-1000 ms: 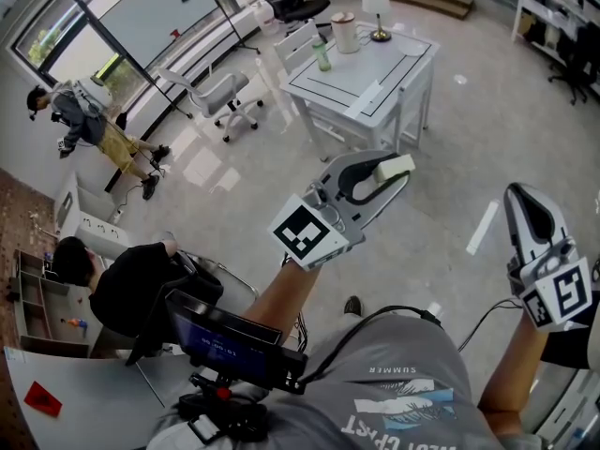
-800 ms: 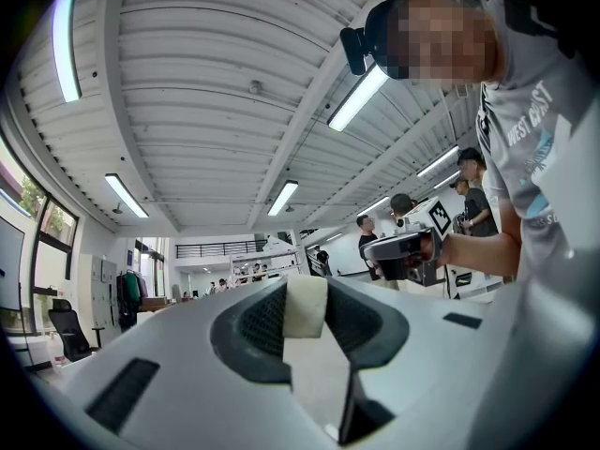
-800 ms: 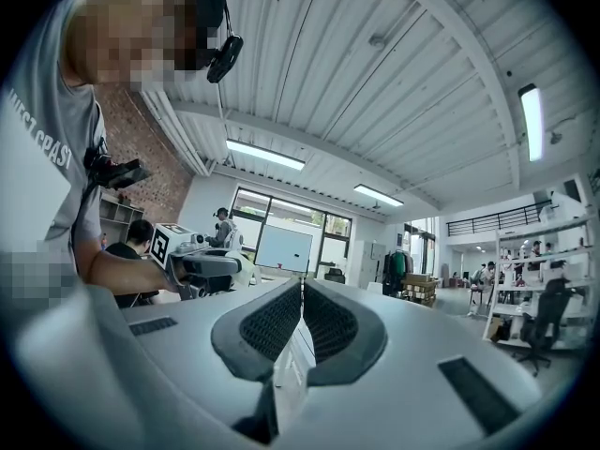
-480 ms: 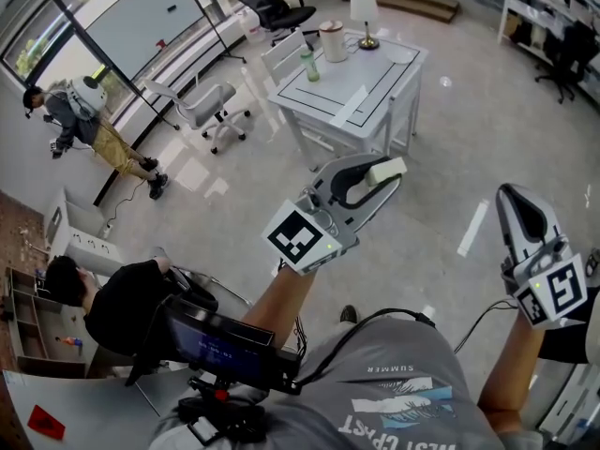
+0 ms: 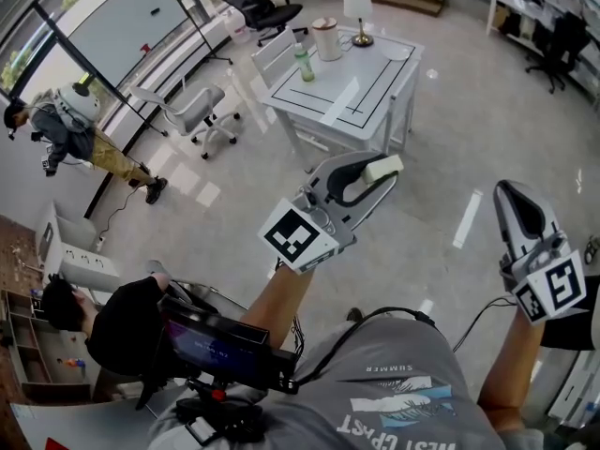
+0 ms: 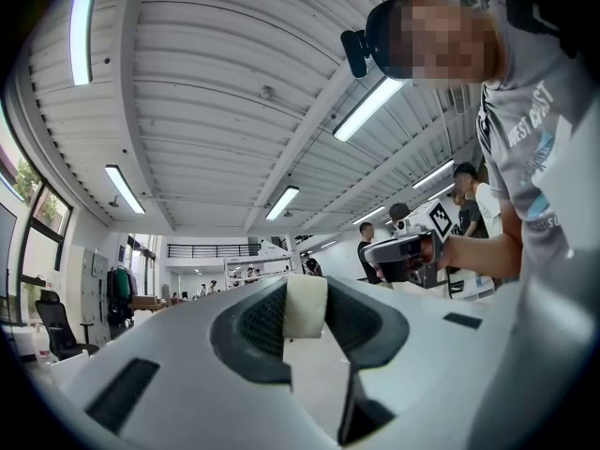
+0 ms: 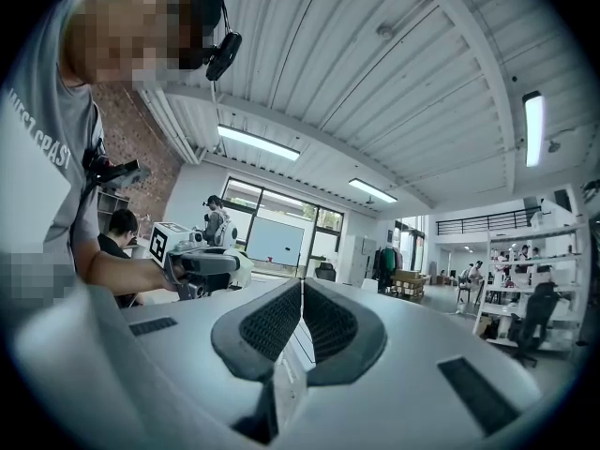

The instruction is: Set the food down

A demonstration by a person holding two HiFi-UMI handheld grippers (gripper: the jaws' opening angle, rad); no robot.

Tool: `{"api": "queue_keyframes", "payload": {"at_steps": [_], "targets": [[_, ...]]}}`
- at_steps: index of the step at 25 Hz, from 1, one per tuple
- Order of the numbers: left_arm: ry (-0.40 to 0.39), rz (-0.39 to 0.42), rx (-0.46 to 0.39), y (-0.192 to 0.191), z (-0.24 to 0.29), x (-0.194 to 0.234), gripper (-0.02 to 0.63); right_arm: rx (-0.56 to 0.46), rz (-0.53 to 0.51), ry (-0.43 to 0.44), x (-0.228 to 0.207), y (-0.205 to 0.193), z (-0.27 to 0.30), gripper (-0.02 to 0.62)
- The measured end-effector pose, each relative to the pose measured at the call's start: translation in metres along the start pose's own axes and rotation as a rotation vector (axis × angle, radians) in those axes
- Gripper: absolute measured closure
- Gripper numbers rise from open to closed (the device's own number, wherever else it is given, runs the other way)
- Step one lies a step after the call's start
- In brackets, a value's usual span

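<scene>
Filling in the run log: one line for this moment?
left claw: shut on pale food block | right claw: shut, empty | both held in air | white table ahead, food not set down

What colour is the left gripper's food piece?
The food piece is cream-white; best in left gripper view.

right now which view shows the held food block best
The left gripper view: the food block close up, pinched in the left tongs. Head view shows it small; the right gripper view doesn't resolve it.
</scene>
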State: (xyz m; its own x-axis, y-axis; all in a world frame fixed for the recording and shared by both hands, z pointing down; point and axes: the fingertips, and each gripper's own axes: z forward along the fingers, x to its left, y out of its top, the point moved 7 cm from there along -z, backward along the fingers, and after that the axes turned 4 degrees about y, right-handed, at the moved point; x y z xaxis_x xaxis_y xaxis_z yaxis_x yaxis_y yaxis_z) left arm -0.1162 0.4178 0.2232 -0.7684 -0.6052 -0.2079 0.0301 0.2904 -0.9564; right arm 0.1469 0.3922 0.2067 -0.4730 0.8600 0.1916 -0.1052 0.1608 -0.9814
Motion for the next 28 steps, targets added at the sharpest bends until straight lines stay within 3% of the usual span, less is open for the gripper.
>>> {"api": "queue_keyframes", "payload": {"at_steps": [8,12,18,28], "targets": [[-0.039,-0.001,-0.025,-0.016,-0.014,0.043,0.5,0.028,-0.021,-0.025,0.01,-0.005,0.046,0.589],[-0.046,-0.038,0.0,-0.028,-0.014,0.05,0.5,0.054,-0.026,-0.016,0.011,-0.007,0.06,0.589],[-0.054,-0.021,0.007,-0.029,0.009,0.067,0.5,0.043,-0.037,0.012,-0.014,-0.004,0.084,0.589],[0.029,-0.008,0.014,-0.032,0.06,0.061,0.5,0.02,-0.024,0.112,-0.072,-0.013,0.089,0.589]]}}
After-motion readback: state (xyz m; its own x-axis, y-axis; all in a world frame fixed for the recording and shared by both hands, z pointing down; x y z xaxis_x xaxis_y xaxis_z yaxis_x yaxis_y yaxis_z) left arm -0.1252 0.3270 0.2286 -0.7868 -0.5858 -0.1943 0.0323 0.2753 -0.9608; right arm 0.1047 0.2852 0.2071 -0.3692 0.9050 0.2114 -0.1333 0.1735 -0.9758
